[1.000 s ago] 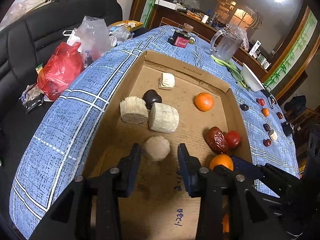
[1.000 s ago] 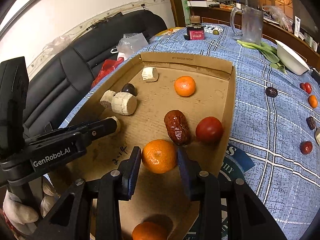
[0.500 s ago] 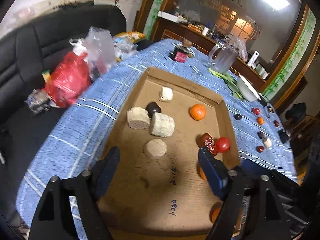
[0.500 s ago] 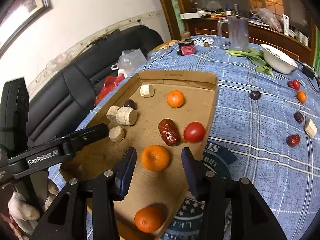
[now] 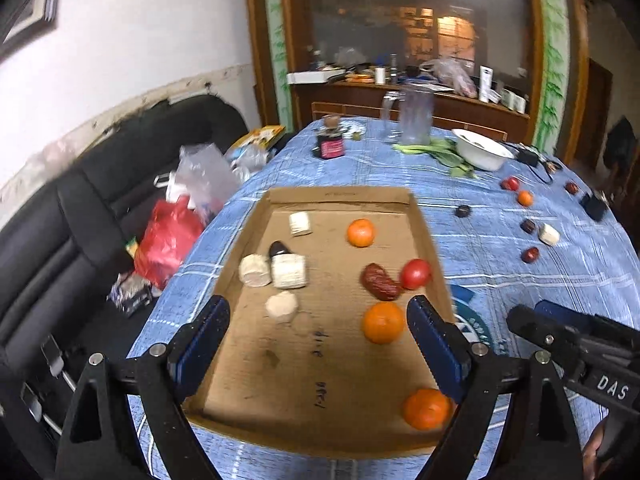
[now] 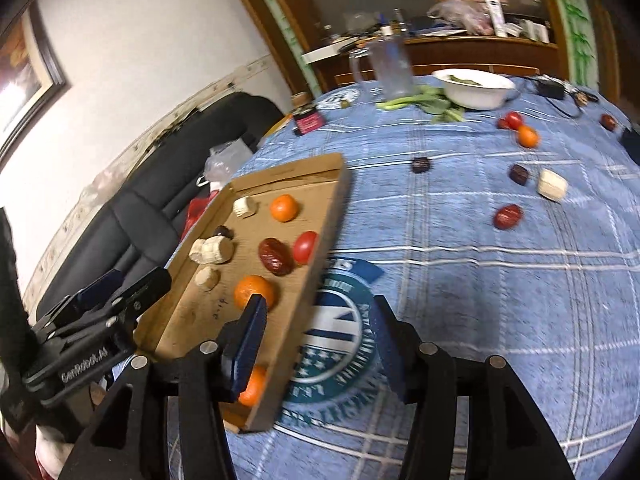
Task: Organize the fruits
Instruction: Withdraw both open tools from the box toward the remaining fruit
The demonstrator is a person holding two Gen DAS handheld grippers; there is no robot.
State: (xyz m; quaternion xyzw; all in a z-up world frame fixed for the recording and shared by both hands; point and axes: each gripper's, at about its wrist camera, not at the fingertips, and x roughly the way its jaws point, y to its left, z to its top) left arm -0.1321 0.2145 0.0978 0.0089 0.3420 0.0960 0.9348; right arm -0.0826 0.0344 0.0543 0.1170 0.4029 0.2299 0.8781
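Observation:
A cardboard tray on the blue checked table holds pale cane chunks on its left side and oranges, a red date and a tomato on its right. My left gripper is open and empty, raised over the tray's near end. My right gripper is open and empty, above the tray's right wall and the tablecloth emblem. Loose fruits lie on the cloth at the right: a red date, a cane chunk, an orange.
A white bowl with greens and a glass jug stand at the table's far end. A dark jar is behind the tray. A black sofa with red and clear bags lies left of the table.
Both grippers opened wider and pulled back and up from the tray. The right gripper left the orange in the tray and swung right toward the loose fruits on the cloth.

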